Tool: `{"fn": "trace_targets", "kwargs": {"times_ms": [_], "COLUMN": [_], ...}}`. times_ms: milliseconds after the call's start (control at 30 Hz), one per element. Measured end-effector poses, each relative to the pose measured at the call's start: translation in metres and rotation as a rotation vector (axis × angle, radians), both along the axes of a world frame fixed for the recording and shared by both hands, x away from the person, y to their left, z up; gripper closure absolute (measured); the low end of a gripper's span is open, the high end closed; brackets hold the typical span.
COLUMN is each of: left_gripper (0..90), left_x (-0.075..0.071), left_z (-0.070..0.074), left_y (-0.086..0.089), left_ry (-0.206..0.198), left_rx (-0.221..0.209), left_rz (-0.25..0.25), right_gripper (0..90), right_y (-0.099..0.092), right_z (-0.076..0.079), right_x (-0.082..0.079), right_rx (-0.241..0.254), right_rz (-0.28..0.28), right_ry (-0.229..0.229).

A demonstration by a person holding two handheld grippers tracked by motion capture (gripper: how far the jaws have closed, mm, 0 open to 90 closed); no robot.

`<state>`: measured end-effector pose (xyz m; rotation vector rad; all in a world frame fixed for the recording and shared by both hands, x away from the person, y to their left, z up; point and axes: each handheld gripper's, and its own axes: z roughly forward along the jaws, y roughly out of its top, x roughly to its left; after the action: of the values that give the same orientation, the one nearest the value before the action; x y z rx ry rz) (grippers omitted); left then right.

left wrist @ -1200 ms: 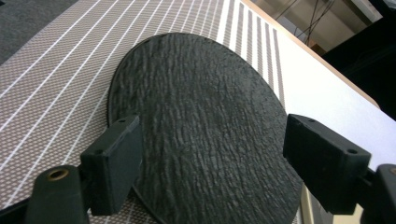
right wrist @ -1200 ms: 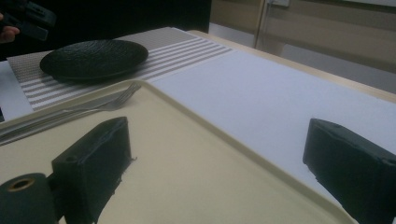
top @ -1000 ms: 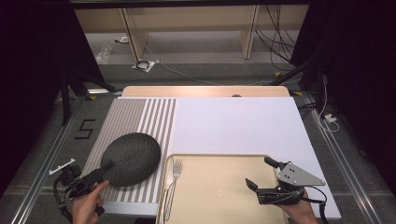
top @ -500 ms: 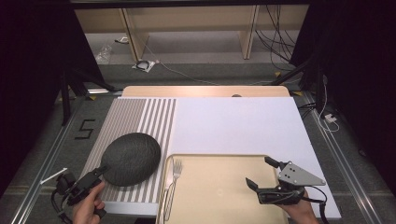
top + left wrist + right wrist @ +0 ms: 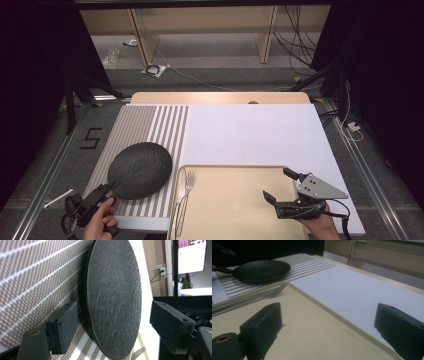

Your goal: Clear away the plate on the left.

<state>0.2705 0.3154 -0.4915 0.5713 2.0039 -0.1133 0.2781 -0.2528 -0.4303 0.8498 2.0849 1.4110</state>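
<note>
Black plate (image 5: pixel 140 170) now sits on striped mat (image 5: pixel 150 125), beside tray (image 5: pixel 235 200) w/ fork (image 5: pixel 186 187). Left gripper (image 5: pixel 107 190) has pulled back off rim, jaws apart: plate looks released. Right gripper (image 5: pixel 280 192) open, idle over tray.

Plate (image 5: pixel 140 170): matte black, fine rough grain across surface. Mat (image 5: pixel 145 135) under plate: grey-and-white stripes, tiny woven dot pattern up close. White sheet (image 5: pixel 250 135): plain, unpatterned, over right and far table. Table (image 5: pixel 220 97): pale wood edge at far side. Tray (image 5: pixel 235 200): cream beige, plain. Fork (image 5: pixel 186 192): silver metal. Left claw (image 5: pixel 109 189): black. Right claw (image 5: pixel 280 186): black, with grey three-cornered plate on top. Floor: dark grey, white "5" mark at left.
</note>
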Motion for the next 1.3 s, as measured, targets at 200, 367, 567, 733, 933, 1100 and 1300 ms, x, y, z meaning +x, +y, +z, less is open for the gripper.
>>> {"fn": "trace_targets", "kwargs": {"times_ms": [200,367,567,733,933,1100,1300], "left_gripper": [26.8,29.4,38.6,44.5,51.7,55.0,58.1], "left_x": [-0.002,-0.003,-0.004,-0.003,-0.003,-0.002,-0.001], "left_z": [-0.005,-0.006,-0.010,-0.014,-0.018,-0.021,-0.024], "left_y": [-0.003,-0.007,-0.013,-0.019,-0.023,-0.024,-0.026], "left_ry": [0.001,0.001,-0.004,-0.004,0.001,0.004,0.002], "left_rx": [-0.059,-0.072,-0.097,-0.123,-0.141,-0.153,-0.167], "left_rz": [0.026,0.048,0.063,0.071,0.094,0.104,0.111], "right_gripper": [8.5,8.5,8.5,8.5,8.5,8.6,8.6], "right_y": [0.001,0.000,0.001,0.001,0.001,0.001,0.001], "right_z": [0.000,0.000,0.000,0.000,-0.001,0.000,0.000], "right_x": [0.000,0.000,0.000,0.000,0.000,0.000,0.000], "right_rx": [-0.004,0.000,-0.003,-0.006,-0.007,-0.006,-0.009], "right_rz": [0.000,-0.001,0.000,0.002,0.001,0.003,0.003], "right_ry": [0.001,-0.002,0.001,0.000,0.002,0.000,0.001]}}
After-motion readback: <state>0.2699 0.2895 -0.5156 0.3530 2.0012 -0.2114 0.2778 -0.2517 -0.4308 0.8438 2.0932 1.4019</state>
